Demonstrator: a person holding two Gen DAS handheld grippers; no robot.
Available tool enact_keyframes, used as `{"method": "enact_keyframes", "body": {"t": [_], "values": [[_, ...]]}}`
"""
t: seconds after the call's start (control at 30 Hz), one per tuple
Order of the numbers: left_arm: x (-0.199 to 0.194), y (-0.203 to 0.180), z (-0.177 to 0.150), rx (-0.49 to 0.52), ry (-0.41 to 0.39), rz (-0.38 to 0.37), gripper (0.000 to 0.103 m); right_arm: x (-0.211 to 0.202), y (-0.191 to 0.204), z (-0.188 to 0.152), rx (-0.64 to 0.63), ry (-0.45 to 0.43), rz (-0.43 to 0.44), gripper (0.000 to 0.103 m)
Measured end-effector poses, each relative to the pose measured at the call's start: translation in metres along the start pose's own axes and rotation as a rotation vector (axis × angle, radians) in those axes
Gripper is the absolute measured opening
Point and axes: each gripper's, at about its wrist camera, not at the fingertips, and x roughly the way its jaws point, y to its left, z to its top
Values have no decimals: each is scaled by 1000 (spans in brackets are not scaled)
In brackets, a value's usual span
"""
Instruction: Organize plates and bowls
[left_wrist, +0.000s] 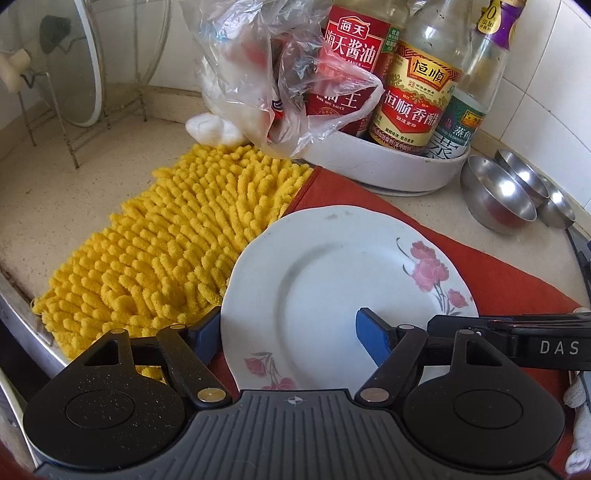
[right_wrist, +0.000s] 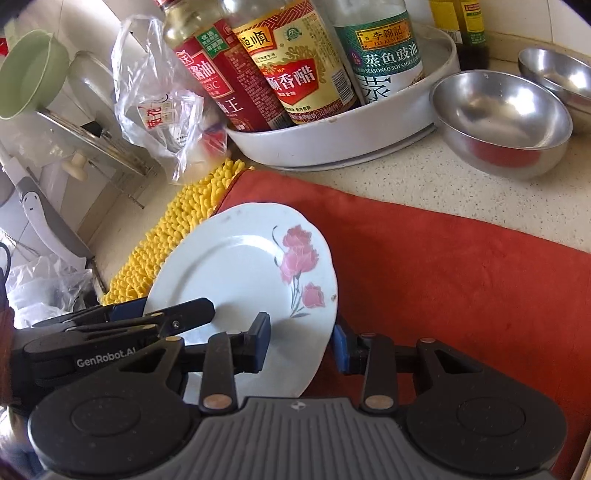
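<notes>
Both claws straddle the plate (left_wrist: 332, 280) rim unclamped; only right view shows green bowl (right_wrist: 29, 74).

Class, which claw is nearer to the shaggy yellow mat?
Left. The left claw sits at the white flowered plate's rim bordering the mat; the right claw sits at the opposite rim, over the red cloth.
</notes>
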Motion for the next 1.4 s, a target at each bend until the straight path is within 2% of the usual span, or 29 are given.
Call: {"method": "enact_keyframes", "body": {"t": [0.07,0.1,0.2,0.27,0.33,0.5,0.73,1.03,1.4], "values": [[6,-2,3,28,-6,23,92,1,-1,-1,-5,-16,5,38],[8,-1,3,34,-11,29,94,1,-1,-1,-14,-20,6,38],[8,-6,4,28,-6,15,92,1,0,-1,-20,-22,5,38],[6,-14,4,38,-14,48,92,-1,-4,-1,6,-17,18,37],[6,-15,5,34,-4,49,92,-4,-7,-1,28,-13,31,37],[-5,-24,7,45,-26,56,89,-19,-9,0,13,-62,29,37],[-18,-38,10,63,-65,29,89,-45,-17,-2,28,-117,19,37],[-28,-78,9,137,-87,-49,89,-92,-43,-19,93,-199,-30,37],[-32,-154,7,298,-108,-175,89,-152,-82,-49,211,-310,-129,37]]}}
